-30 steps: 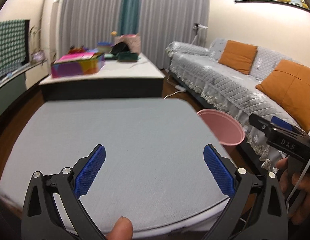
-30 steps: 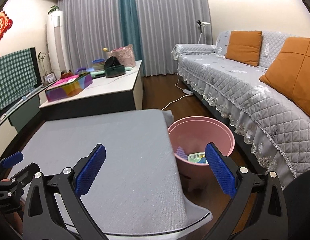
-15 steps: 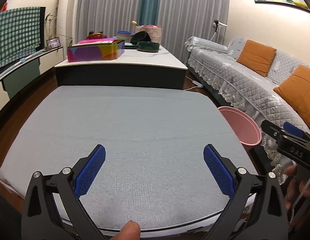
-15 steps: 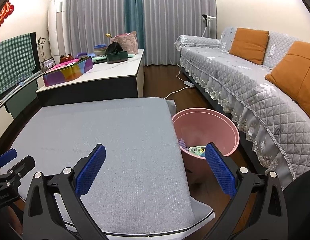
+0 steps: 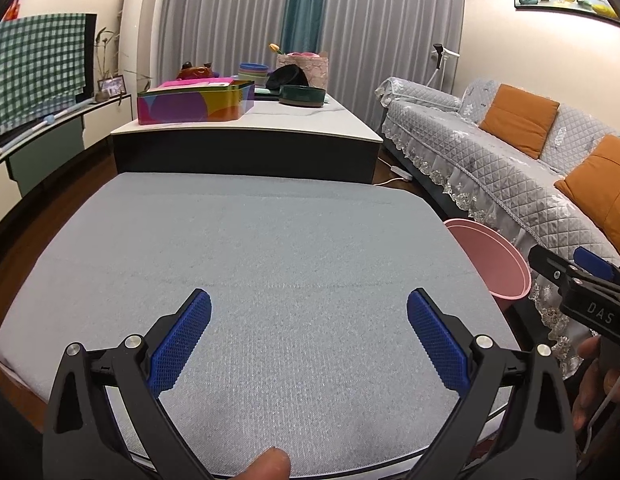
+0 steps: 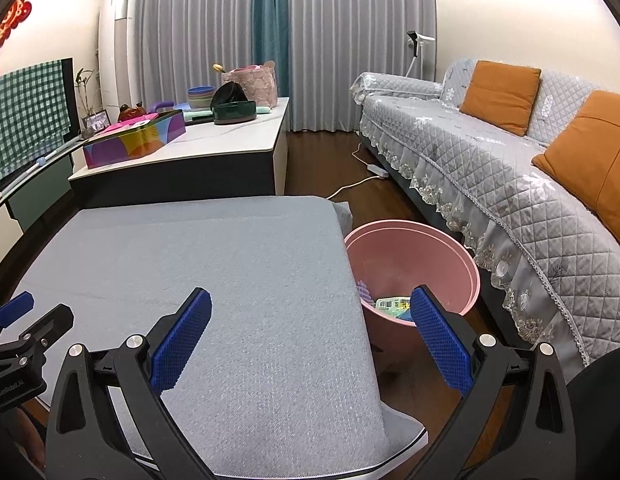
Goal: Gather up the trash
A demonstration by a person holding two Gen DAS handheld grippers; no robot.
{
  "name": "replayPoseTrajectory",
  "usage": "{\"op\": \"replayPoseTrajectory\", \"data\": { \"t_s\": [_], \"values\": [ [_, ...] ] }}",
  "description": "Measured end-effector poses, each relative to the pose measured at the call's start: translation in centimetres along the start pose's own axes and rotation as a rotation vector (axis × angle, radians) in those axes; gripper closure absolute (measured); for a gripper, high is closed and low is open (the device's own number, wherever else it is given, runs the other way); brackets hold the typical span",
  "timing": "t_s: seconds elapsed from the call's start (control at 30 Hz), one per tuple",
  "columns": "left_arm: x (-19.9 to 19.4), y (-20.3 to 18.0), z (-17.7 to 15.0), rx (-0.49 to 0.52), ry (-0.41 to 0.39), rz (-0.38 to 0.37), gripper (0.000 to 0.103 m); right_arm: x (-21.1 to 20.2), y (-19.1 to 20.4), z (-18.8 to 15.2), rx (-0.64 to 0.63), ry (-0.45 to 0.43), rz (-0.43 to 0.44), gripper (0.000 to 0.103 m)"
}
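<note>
Trash (image 6: 392,305) lies at the bottom of the pink bin (image 6: 450,252), a few printed wrappers only partly visible past the rim; the bin stands on the floor just off the right edge of the tabletop (image 6: 237,280), between it and the sofa. That sofa (image 6: 510,184), the largest thing here, runs along the right wall under a grey quilted cover and carries two orange cushions (image 6: 500,94). The tabletop is wide and covered in grey fabric, and both grippers hang above its near edge. Beyond its far edge stands a lower dark cabinet with a white top (image 5: 269,124), loaded with a multicoloured box (image 5: 193,102), a dark green round tin (image 5: 301,95) and stacked bowls. The left gripper (image 5: 308,314) hovers over the near middle of the tabletop with its blue fingers (image 5: 177,344) spread wide and nothing between them. The right gripper (image 6: 310,314) sits above the near right corner, fingers (image 6: 442,344) equally wide and holding nothing, its right finger overlapping the bin's near rim in the right wrist view. A fingertip (image 5: 269,464) shows at the bottom of the left wrist view.
</note>
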State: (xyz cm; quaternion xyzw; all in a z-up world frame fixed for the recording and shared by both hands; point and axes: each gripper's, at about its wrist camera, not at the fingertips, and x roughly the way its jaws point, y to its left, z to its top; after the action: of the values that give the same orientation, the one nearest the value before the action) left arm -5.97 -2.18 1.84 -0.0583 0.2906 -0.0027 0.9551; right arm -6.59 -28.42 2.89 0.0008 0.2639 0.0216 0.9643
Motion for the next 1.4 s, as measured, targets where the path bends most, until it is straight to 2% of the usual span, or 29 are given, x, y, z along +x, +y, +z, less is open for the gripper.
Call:
{"op": "replayPoseTrajectory", "data": {
  "t_s": [1.4],
  "values": [
    [-0.17, -0.49, 0.51, 0.010, -0.021, -0.016, 0.008, 0.43, 0.27, 0.07, -0.008, 0.000, -0.001, 0.005]
  ]
}}
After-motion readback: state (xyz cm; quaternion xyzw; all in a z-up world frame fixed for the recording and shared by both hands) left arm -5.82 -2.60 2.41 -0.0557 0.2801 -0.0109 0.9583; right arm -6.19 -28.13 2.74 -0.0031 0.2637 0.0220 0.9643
